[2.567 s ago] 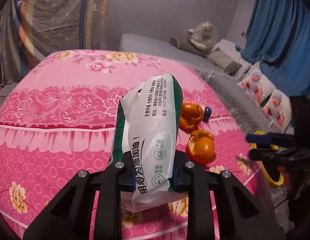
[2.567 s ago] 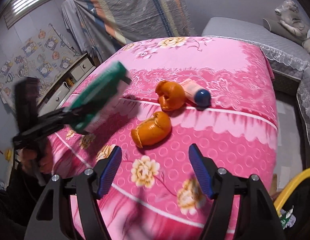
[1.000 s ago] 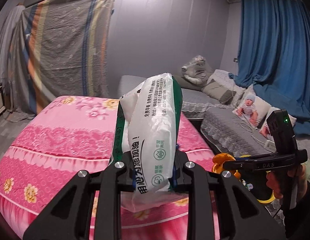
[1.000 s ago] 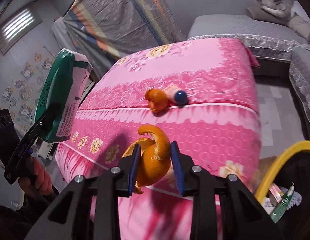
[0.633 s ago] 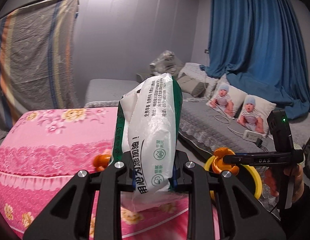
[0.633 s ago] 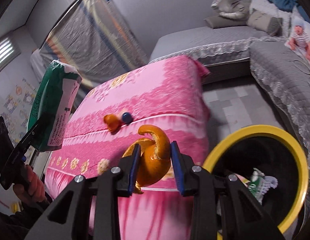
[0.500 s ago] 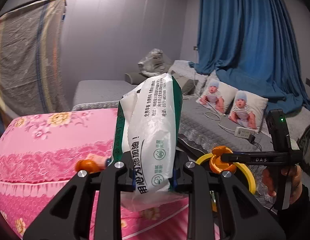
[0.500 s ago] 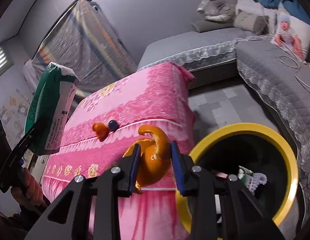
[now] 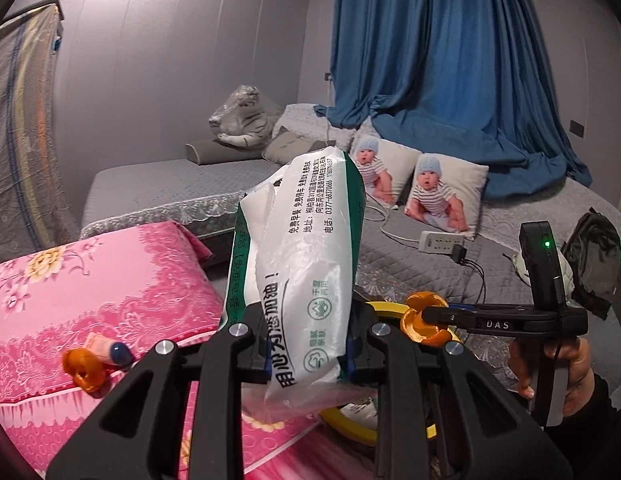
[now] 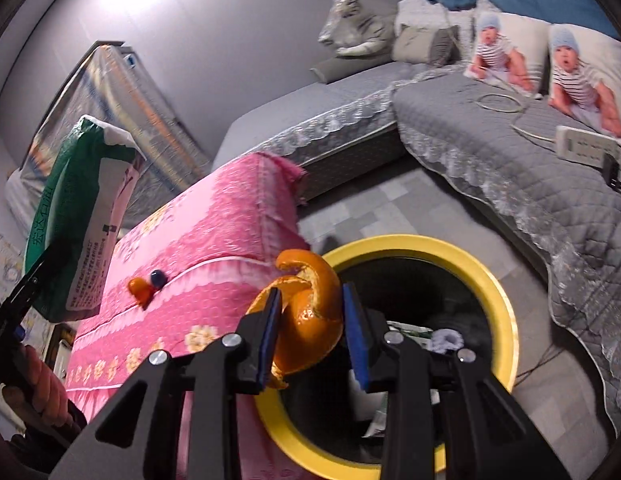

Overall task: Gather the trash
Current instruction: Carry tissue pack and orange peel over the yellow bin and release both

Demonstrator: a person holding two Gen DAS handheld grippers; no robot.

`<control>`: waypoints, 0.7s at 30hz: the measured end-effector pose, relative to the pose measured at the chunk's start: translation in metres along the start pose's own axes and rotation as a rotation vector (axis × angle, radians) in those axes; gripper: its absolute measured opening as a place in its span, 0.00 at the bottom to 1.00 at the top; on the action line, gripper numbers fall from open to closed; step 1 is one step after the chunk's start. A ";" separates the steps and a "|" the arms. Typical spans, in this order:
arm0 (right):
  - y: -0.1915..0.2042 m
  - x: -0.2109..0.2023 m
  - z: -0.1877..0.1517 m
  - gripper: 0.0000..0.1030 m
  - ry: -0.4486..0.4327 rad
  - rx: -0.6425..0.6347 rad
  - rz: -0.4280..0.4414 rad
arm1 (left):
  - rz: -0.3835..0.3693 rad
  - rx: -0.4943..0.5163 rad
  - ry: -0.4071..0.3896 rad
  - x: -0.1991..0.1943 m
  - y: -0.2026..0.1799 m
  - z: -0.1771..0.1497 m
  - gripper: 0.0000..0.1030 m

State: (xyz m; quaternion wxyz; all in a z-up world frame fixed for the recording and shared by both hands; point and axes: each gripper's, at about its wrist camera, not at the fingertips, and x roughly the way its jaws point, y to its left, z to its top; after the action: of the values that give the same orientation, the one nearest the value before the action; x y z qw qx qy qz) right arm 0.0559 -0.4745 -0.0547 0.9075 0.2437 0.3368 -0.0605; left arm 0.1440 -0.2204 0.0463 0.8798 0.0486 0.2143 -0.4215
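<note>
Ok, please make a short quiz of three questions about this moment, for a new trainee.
1. True or false: the right gripper is shut on an orange peel.
2. What does the left gripper hold? A. a bottle B. a white and green plastic bag C. nothing
3. Fill in: the trash bin has a ____ rim.

Key
1. True
2. B
3. Yellow; it stands on the floor beside the pink cloth, where a second peel is left.
</note>
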 end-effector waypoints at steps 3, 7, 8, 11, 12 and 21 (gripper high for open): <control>-0.013 -0.002 -0.004 0.28 -0.012 0.015 -0.035 | -0.020 0.014 0.017 0.013 -0.012 -0.002 0.22; -0.025 -0.001 -0.009 0.28 -0.017 0.025 -0.074 | -0.047 0.027 0.041 0.028 -0.024 -0.004 0.22; -0.028 0.000 -0.011 0.28 -0.018 0.023 -0.090 | -0.052 0.029 0.045 0.029 -0.026 -0.006 0.22; -0.034 0.003 -0.016 0.28 -0.013 0.031 -0.107 | -0.067 0.047 0.054 0.037 -0.035 -0.008 0.22; -0.037 0.005 -0.017 0.28 -0.009 0.034 -0.111 | -0.068 0.053 0.057 0.040 -0.039 -0.009 0.22; -0.049 0.016 -0.027 0.28 0.012 0.036 -0.155 | -0.104 0.048 0.135 0.077 -0.056 -0.024 0.22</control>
State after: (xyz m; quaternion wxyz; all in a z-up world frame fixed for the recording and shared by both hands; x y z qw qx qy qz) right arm 0.0386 -0.5029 -0.1022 0.8935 0.2335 0.3588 -0.1354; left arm 0.1361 -0.3053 -0.0023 0.8388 0.0869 0.2653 -0.4675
